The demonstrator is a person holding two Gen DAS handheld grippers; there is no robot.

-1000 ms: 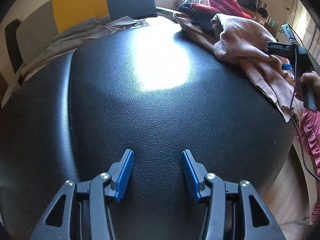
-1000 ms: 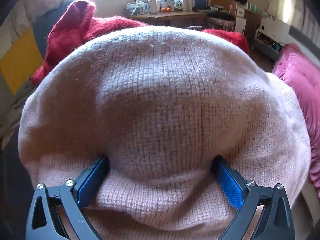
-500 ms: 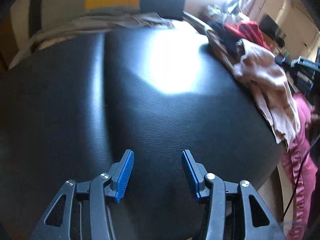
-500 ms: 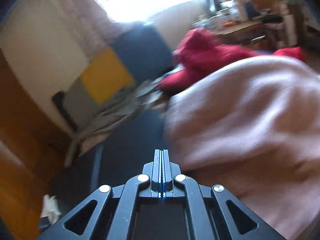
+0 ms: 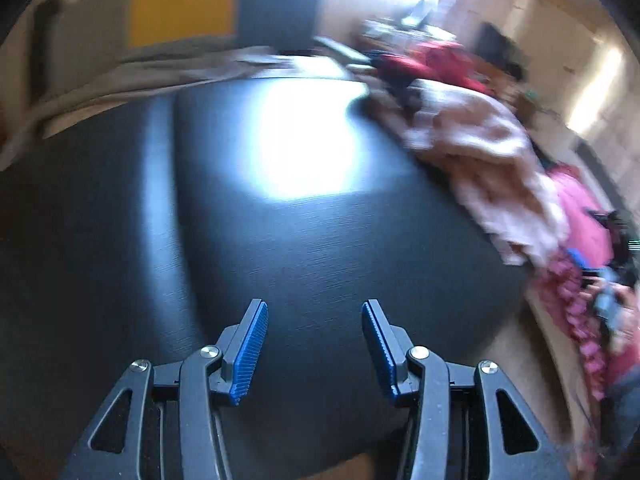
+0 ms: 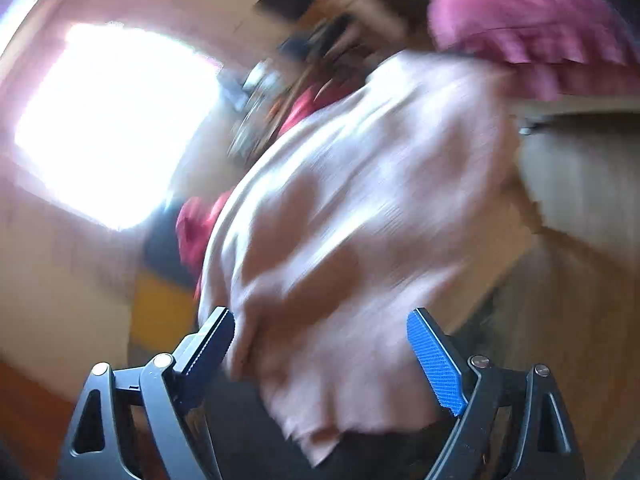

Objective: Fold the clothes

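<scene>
A pale pink knit sweater (image 5: 480, 152) lies bunched at the right edge of the black leather surface (image 5: 300, 240), with red clothes (image 5: 432, 60) behind it. My left gripper (image 5: 314, 348) hovers open over bare leather, well short of the pile, nothing between its blue pads. In the right wrist view, which is tilted and blurred, the pink sweater (image 6: 360, 220) fills the middle. My right gripper (image 6: 320, 344) is open wide, and the sweater's lower edge hangs between its fingers without being pinched.
Grey-beige cloth (image 5: 140, 80) lies along the far left edge under a yellow and dark backrest (image 5: 180, 0). Bright pink ruffled fabric (image 5: 576, 280) sits off the right side, also seen as pink fabric (image 6: 532, 20). A glare patch (image 5: 304, 148) marks the leather.
My right gripper, open around the sweater, shut half a second ago, then opened again as its view rolled sideways. The left view swung, shifting the pile rightward.
</scene>
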